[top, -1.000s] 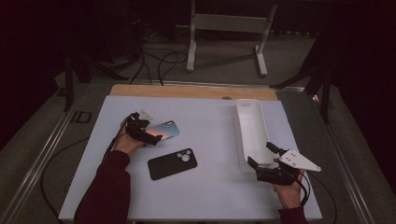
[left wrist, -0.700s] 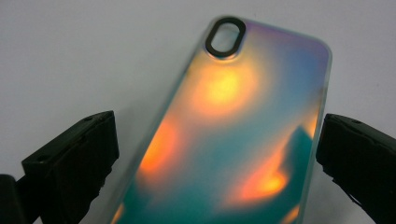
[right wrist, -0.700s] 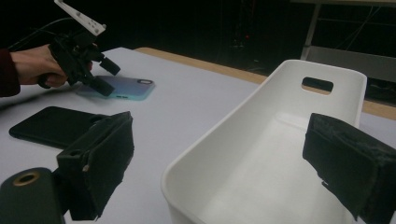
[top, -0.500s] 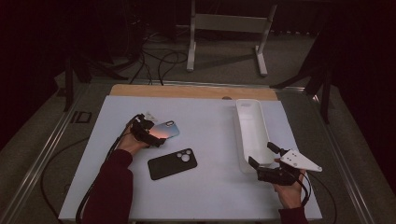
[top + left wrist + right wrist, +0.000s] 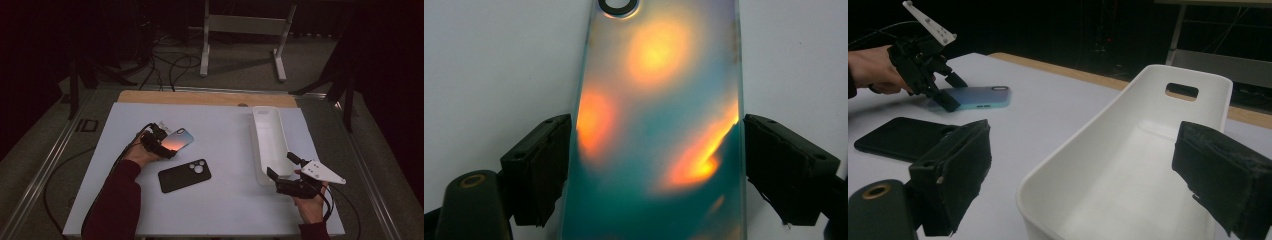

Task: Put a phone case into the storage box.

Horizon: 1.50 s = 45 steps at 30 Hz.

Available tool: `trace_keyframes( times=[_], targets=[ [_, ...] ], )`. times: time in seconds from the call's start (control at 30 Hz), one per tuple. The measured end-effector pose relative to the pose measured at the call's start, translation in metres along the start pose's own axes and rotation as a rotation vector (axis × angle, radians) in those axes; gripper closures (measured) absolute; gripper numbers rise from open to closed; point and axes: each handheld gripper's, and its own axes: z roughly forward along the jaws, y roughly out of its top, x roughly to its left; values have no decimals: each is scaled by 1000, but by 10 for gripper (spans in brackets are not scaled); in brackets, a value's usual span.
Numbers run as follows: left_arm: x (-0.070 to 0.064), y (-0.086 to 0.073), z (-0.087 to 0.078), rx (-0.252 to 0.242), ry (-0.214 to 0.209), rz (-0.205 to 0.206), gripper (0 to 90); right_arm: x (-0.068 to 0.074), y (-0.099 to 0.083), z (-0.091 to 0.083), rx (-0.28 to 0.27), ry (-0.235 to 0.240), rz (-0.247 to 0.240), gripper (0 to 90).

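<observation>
An iridescent phone case (image 5: 177, 139) lies flat on the white table, back up, glowing orange and teal. My left gripper (image 5: 165, 144) holds its near end. In the left gripper view the two black pads (image 5: 541, 167) press against the long edges of the case (image 5: 659, 100). A black phone case (image 5: 184, 175) lies just in front of it. My right gripper (image 5: 282, 166) stands open at the near end of the long white tray (image 5: 270, 131), whose near rim (image 5: 1058, 165) sits between the jaws. The right gripper view also takes in the left gripper (image 5: 955, 94) on the iridescent case (image 5: 980, 96).
The white mat (image 5: 225, 200) ends at a wooden strip (image 5: 205, 98) along the far side. The tray (image 5: 1178, 130) holds nothing and has a handle slot in its far wall. A metal stand (image 5: 245, 25) and cables lie on the floor beyond.
My left gripper has slid right along the table until its jaws hold the iridescent case. The right gripper and both cases have stayed where they were.
</observation>
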Motion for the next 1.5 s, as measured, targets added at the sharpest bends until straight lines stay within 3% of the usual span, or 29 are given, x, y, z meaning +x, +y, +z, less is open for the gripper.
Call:
trace_keyframes(
  times=[0.27,0.83,1.07,1.5],
  targets=[
    [-2,-3,-4,-29,-3,-26,169,-2,1,-1,1,-11,3,86],
    [-13,1,-40,-183,21,-37,168,0,3,1,9,-11,2,86],
    [-23,4,-53,-246,34,-16,168,0,5,3,27,-21,4,86],
    [-47,6,-74,-344,20,25,168,1,8,5,49,-21,23,86]
  ],
)
